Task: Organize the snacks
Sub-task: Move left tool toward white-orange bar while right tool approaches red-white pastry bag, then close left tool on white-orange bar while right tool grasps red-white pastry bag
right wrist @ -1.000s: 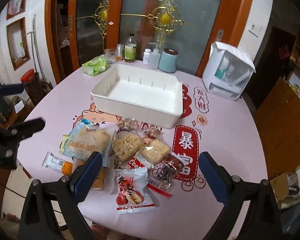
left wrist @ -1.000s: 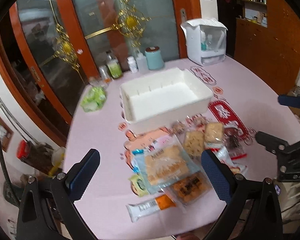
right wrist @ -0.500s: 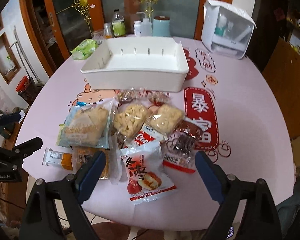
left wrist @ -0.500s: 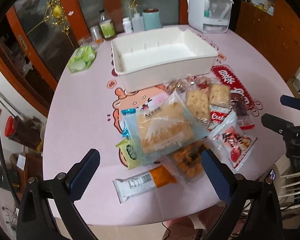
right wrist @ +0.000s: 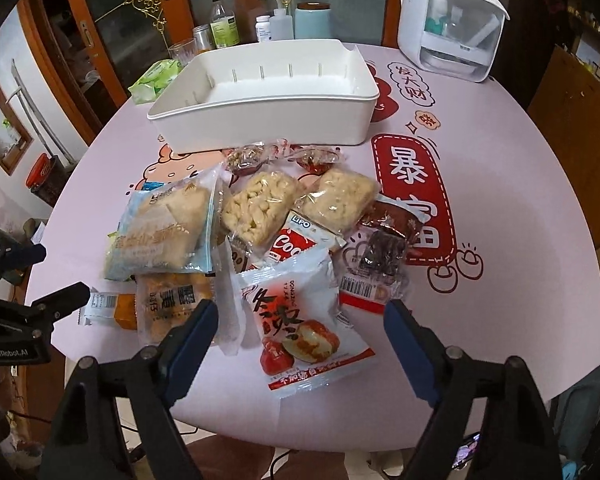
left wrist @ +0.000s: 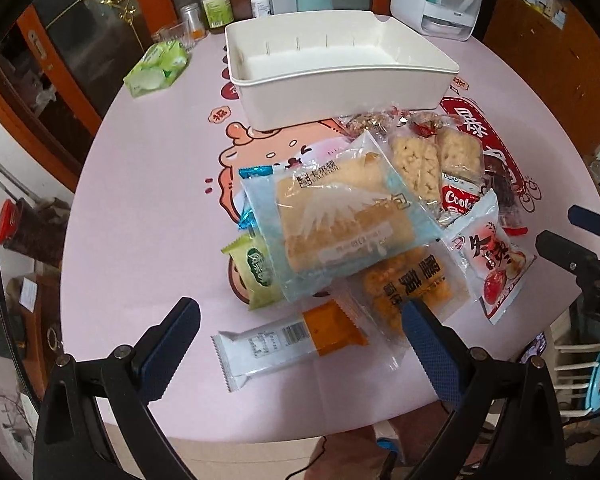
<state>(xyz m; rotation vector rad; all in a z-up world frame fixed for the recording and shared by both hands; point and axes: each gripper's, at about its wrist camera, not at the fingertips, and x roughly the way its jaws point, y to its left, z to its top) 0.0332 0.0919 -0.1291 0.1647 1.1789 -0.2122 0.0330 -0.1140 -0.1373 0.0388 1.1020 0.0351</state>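
Pink table (right wrist: 500,200) with heaped snack packets (right wrist: 260,240), white bin (right wrist: 268,116); both hand-held grippers, left (left wrist: 300,340) and right (right wrist: 300,340), spread, empty.

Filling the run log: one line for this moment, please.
left tongs: open, empty | right tongs: open, empty | snacks: piled on table | white bin: empty

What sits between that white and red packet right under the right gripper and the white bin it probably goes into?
The rest of the snack pile does. Between the white and red packet and the white bin lie the red Cool pack, two puffed rice bars and small candies. Lifting it over them should clear everything. The right gripper hangs open above it.
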